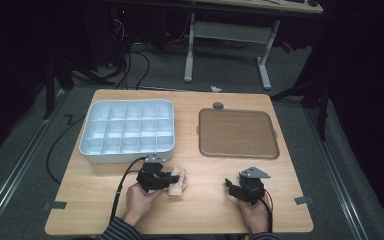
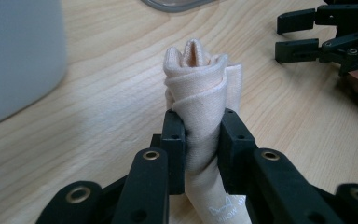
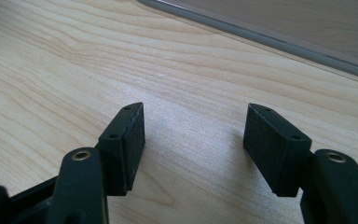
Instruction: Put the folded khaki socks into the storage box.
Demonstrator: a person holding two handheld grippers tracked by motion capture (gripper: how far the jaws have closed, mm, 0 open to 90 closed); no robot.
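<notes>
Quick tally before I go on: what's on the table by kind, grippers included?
White plastic compartment box: 1
Brown flat tray with grey rim: 1
Rolled cream cloth, clamped in the left gripper: 1
Small grey round piece by the tray's far edge: 1
Black two-jaw grippers: 2, left gripper and right gripper
Total: 6

Bare table lies open along the near edge; the compartment box and brown tray block the far half.
</notes>
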